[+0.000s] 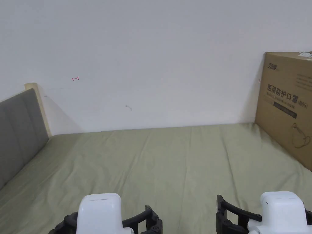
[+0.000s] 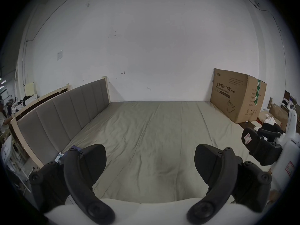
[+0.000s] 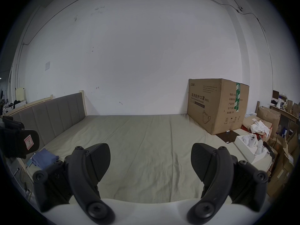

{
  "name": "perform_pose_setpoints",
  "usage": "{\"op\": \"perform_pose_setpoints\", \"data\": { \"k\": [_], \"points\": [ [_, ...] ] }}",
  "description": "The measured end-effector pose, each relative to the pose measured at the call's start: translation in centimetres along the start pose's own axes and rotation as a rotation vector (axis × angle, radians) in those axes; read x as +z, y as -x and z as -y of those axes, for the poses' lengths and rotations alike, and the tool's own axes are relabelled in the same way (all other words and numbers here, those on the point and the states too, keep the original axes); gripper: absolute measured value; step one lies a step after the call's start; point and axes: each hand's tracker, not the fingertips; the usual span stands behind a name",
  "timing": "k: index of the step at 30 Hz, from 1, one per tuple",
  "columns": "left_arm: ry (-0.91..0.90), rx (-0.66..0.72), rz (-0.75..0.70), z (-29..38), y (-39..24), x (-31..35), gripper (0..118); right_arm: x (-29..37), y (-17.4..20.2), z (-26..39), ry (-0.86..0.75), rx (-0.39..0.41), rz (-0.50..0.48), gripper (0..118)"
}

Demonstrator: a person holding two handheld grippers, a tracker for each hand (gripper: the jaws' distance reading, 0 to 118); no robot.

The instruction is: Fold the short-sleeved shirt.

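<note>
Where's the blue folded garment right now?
In the right gripper view, the blue folded garment lies at the bed's near-left corner, beside the grey headboard, left of the open right hand-held gripper.

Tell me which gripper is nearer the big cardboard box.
The right gripper: the cardboard box stands on the bed's right side, while the left gripper is toward the headboard.

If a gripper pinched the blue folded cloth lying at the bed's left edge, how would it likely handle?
The blue folded cloth would probably be floppy: it lies in soft, rumpled layers. It looks light, so it would likely lift easily, though the layers may unfold and drape. It seems unlikely to roll or break.
</note>
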Motion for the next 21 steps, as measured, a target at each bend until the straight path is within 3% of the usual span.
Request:
{"op": "perform_pose_setpoints", "data": {
  "k": [7, 21],
  "points": [
    [-0.089, -0.054, -0.077, 0.8, -0.4, 0.7, 112, -0.7, -0.6, 1.0, 0.000, 0.001, 0.004, 104],
    [-0.083, -0.040, 0.007, 0.6, 0.2, 0.9, 113, -0.5, -0.2, 1.2, -0.002, 0.031, 0.015, 104]
  ]
}}
